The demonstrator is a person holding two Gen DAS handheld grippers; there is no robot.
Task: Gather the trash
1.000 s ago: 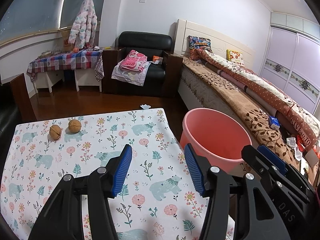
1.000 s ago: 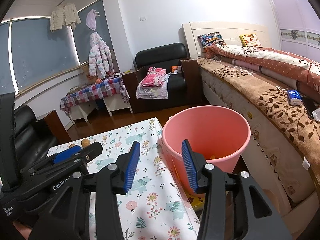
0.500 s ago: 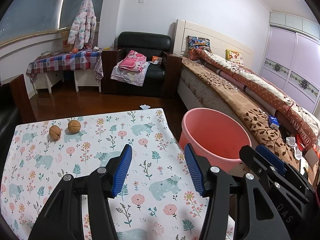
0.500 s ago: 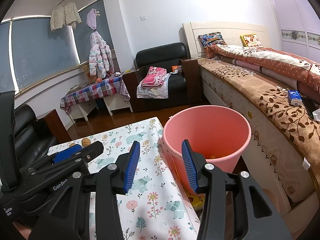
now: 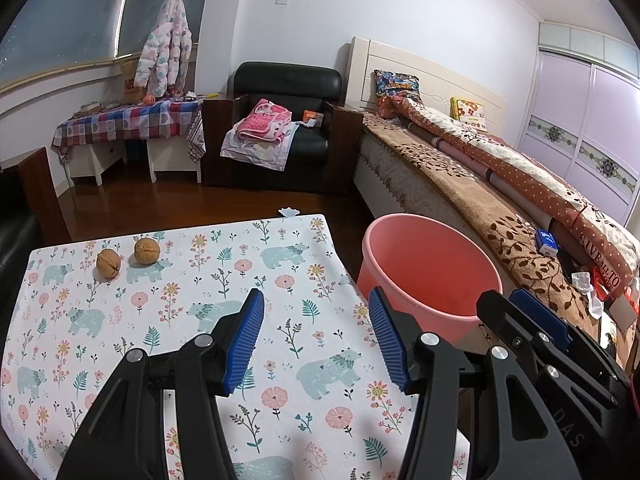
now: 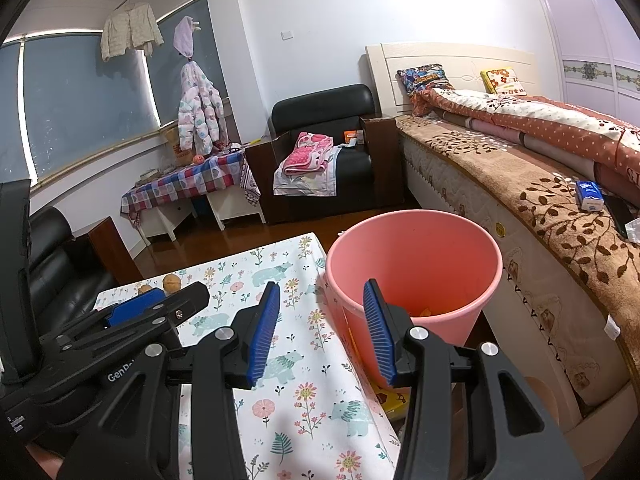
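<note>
My left gripper [image 5: 316, 334] hangs over the worktop [image 5: 200, 304] with its jaws apart and nothing between them, the blue ribbed pads [image 5: 245, 342] facing each other above the bear-and-flower cloth. My right gripper [image 6: 320, 332] is just beside it, jaws also apart and empty, one pad over the worktop edge and the other in front of the near rim of the pink bucket [image 6: 416, 264]. Two walnuts [image 5: 108, 263] sit close together near the far left corner of the worktop, well apart from both sets of jaws; in the right view I see them only partly, behind the left gripper's body. The bucket stands on the floor between the worktop and the bed [image 5: 480, 184], its wall just beside the worktop's right edge. Something small and orange-yellow lies at the bucket's bottom [image 6: 426, 312]; I cannot tell what it is. A black armchair [image 5: 286, 120] with folded pink cloth stands beyond
</note>
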